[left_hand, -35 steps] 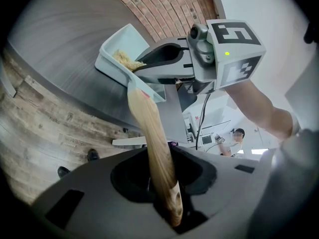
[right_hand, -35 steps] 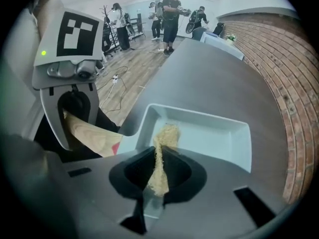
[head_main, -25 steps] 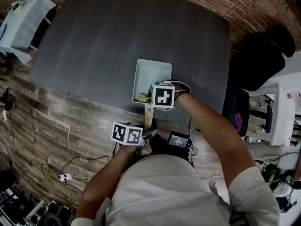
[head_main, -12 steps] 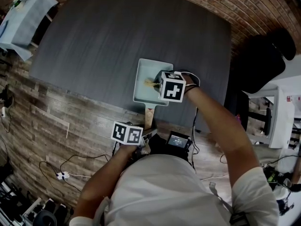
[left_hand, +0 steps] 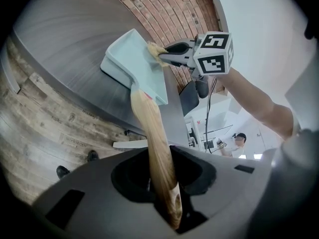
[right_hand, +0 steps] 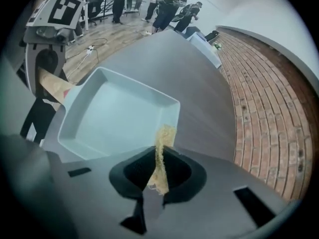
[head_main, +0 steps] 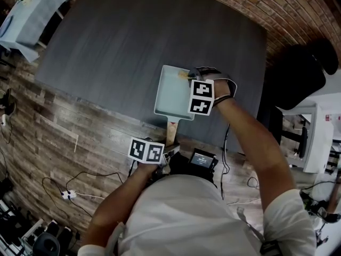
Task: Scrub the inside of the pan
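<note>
A pale blue-green square pan (head_main: pixel 171 92) lies on the dark grey table (head_main: pixel 122 36), its wooden handle (head_main: pixel 171 130) sticking out over the near edge. My left gripper (head_main: pixel 168 144) is shut on that handle (left_hand: pixel 152 128), and its jaws are closing a little tighter. My right gripper (head_main: pixel 187 75) is shut on a thin yellow scrub pad (right_hand: pixel 162 151). The pad's tip (head_main: pixel 184 73) rests at the pan's far right corner, on the rim (right_hand: pixel 172 108). From the left gripper view, the right gripper (left_hand: pixel 168 55) reaches in over the pan's far edge (left_hand: pixel 134 59).
A black chair (head_main: pixel 301 68) stands right of the table. A small table under light blue cloth (head_main: pixel 29 17) is at the far left. Cables (head_main: pixel 69 193) lie on the wooden floor. A small screen device (head_main: pixel 201 159) sits at my waist. Several people (right_hand: pixel 169 4) stand far off.
My right gripper has carried the scrub pad from the pan's near side by the handle across to its far right corner. The left gripper has stayed on the handle.
</note>
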The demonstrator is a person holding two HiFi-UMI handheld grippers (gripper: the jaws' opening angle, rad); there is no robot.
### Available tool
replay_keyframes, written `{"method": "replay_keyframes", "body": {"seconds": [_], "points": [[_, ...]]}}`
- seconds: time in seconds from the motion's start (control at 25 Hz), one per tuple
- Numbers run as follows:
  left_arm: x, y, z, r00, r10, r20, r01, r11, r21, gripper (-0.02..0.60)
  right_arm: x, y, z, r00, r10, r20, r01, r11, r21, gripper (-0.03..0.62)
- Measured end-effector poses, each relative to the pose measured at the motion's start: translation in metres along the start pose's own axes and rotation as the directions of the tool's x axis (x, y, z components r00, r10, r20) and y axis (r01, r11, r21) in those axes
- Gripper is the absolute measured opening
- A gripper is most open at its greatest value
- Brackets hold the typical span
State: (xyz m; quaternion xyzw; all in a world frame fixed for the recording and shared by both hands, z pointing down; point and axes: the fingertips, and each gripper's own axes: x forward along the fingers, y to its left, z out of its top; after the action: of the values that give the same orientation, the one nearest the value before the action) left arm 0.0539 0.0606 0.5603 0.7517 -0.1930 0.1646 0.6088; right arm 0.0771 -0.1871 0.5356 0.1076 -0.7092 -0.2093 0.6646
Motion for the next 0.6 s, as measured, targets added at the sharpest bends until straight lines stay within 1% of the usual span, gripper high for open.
{"method": "replay_keyframes", "body": {"seconds": [0.08,0.16,0.32,0.6], "points": [[0.0,0.001,0.0,1.0,0.006,0.005,-0.006,1.0,-0.001,0.101,0.003,-0.004,-0.003,0.999,-0.027,-0.017,0.027,1.0,0.003,0.048],[-0.001,0.002,0.001,1.0,0.01,0.014,-0.01,1.0,-0.009,0.099,0.007,-0.003,-0.004,0.999,-0.031,-0.028,0.031,1.0,-0.001,0.048],[-0.001,0.001,0.002,0.999,0.016,0.034,-0.015,0.999,-0.037,0.095,0.014,0.005,-0.005,0.999,-0.023,-0.036,0.022,1.0,-0.022,0.049],[-0.004,0.003,0.004,0.995,0.031,0.096,-0.021,0.995,-0.096,0.086,0.022,0.017,-0.003,0.998,0.026,-0.064,-0.027,1.0,-0.013,0.049]]}}
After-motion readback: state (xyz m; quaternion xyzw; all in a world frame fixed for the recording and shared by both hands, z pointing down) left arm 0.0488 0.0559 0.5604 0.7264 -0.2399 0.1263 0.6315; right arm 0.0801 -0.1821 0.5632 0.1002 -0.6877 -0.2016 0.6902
